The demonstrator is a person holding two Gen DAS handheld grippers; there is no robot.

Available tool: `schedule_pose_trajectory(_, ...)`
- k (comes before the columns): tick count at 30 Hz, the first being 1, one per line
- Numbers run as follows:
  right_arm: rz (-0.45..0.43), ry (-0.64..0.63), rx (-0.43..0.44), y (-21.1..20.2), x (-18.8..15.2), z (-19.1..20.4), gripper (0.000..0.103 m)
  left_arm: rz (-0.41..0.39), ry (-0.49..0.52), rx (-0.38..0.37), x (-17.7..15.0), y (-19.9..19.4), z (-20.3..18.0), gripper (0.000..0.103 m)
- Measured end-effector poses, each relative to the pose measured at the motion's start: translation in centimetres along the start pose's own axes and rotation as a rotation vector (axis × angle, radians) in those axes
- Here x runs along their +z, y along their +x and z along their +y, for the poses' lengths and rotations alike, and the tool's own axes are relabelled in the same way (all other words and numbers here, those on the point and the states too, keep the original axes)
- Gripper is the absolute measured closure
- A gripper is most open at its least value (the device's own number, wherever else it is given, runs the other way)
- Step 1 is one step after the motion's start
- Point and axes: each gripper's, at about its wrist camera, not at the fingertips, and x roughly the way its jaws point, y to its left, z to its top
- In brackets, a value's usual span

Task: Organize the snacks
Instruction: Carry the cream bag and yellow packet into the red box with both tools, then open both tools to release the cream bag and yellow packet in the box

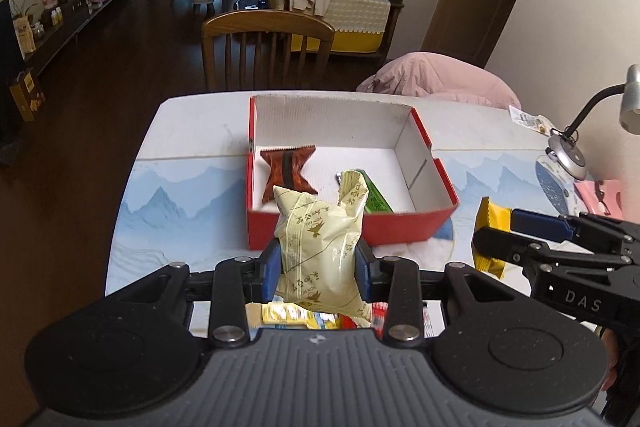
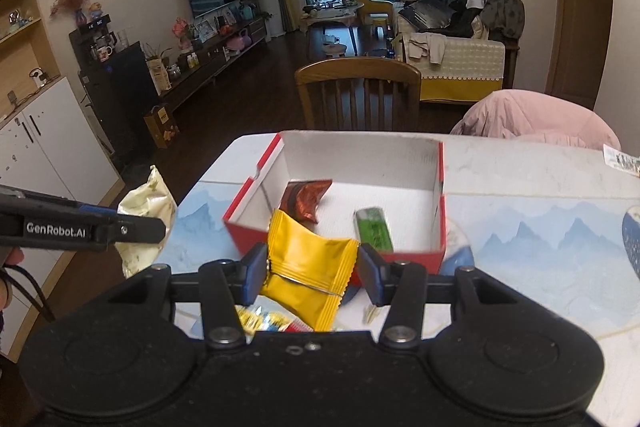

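Observation:
My left gripper (image 1: 316, 267) is shut on a cream snack packet (image 1: 320, 247), held above the table just in front of the red box (image 1: 400, 223). My right gripper (image 2: 312, 267) is shut on a yellow snack packet (image 2: 308, 267), also in front of the box (image 2: 248, 227). The box holds a brown-red wrapped snack (image 1: 286, 173) and a green snack bar (image 1: 376, 201). The right gripper with the yellow packet (image 1: 490, 219) also shows at the right of the left wrist view. The left gripper's cream packet (image 2: 146, 203) shows at the left of the right wrist view.
More snack wrappers (image 1: 296, 317) lie on the table under the grippers. A desk lamp (image 1: 568, 151) and a small packet (image 1: 528, 119) stand at the table's right. A wooden chair (image 1: 268, 47) and a pink cushioned seat (image 1: 436, 75) are behind the table.

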Motion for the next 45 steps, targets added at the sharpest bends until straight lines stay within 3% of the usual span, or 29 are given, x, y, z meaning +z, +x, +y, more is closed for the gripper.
schedule_pose_trajectory(8, 0.021, -0.026, -0.008, 4.5, 3.6, -2.0, 0.055, 0.041, 0.004, 0.037, 4.2, 4.9, -0.8, 0.067)
schedule_pose_trajectory(20, 0.140, -0.053, -0.017, 12.4, 6.3, -5.3, 0.055, 0.175, -0.009, 0.104, 8.4, 13.9, -1.0, 0.067)
schedule_pose_trajectory(34, 0.284, -0.126, -0.006, 20.5, 5.7, -6.7, 0.055, 0.350, 0.010, 0.179, 8.4, 22.6, -1.4, 0.067)
schedule_pose_trajectory(45, 0.377, -0.199, 0.018, 24.0, 3.9, -6.7, 0.055, 0.446, 0.015, 0.222, 7.3, 26.9, -1.4, 0.067)
